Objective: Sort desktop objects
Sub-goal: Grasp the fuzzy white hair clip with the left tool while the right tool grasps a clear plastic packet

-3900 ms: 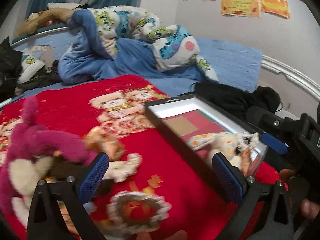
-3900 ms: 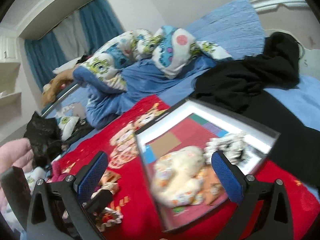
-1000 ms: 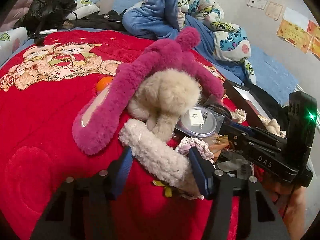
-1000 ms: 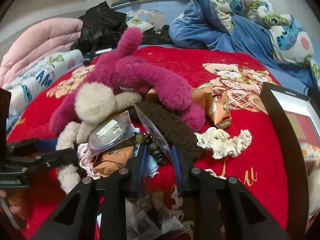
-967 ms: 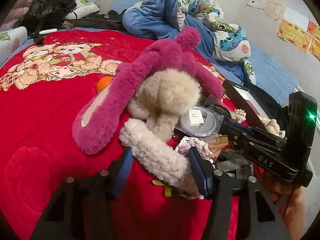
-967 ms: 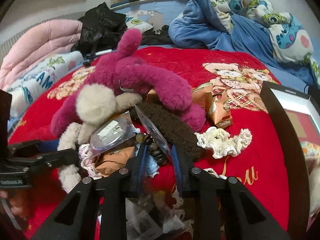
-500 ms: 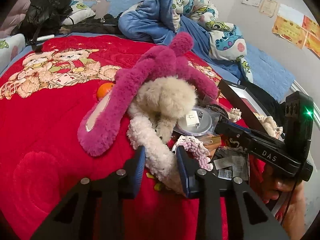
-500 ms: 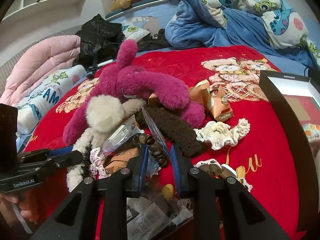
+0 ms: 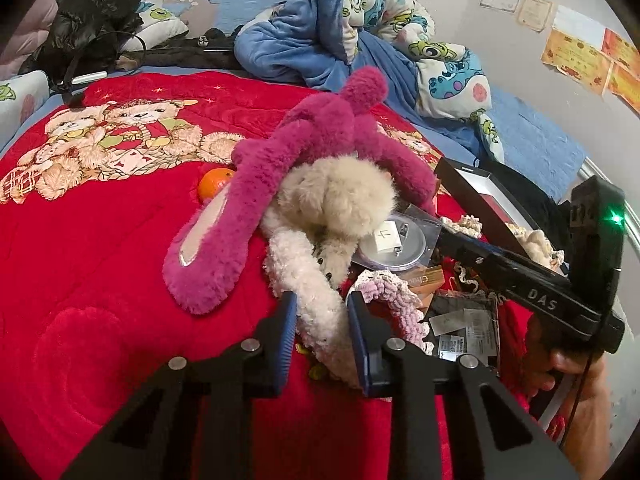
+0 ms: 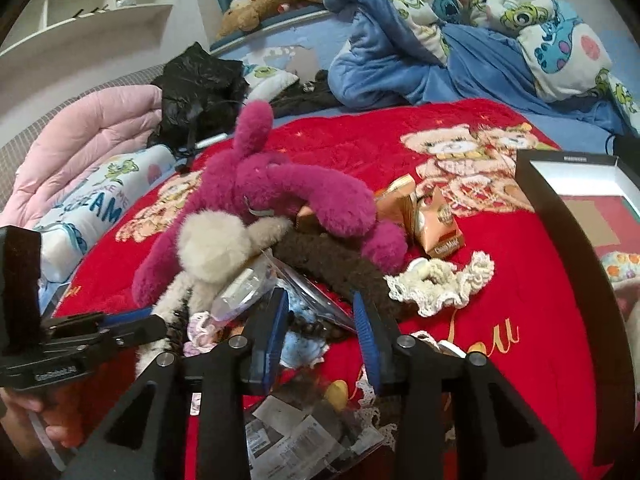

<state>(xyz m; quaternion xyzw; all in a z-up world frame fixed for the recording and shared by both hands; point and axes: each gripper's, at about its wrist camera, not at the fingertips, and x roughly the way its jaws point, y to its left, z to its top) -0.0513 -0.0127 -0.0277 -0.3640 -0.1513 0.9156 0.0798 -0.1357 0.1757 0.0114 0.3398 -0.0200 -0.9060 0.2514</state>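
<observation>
1. The cream plush toy (image 9: pixel 320 240) lies in the pile on the red blanket (image 9: pixel 100 280), partly under the pink plush rabbit (image 9: pixel 256 196).
2. The left claw (image 9: pixel 322 320) is closing on its fluffy limb; soft, light, compressible, so grip deep.
3. The right claw (image 10: pixel 320 320) is opening around a clear plastic bag (image 10: pixel 316 296), probably slippery; contact is unclear.

Lying on the red blanket (image 9: pixel 100 260): one magenta plush (image 9: pixel 280 168), one cream plush (image 9: pixel 336 200), one orange (image 9: pixel 214 184), one brown fuzzy piece (image 10: pixel 332 264), two tan snack packets (image 10: pixel 440 224), one black-framed box (image 10: pixel 568 240). Reaching in: two grippers.
</observation>
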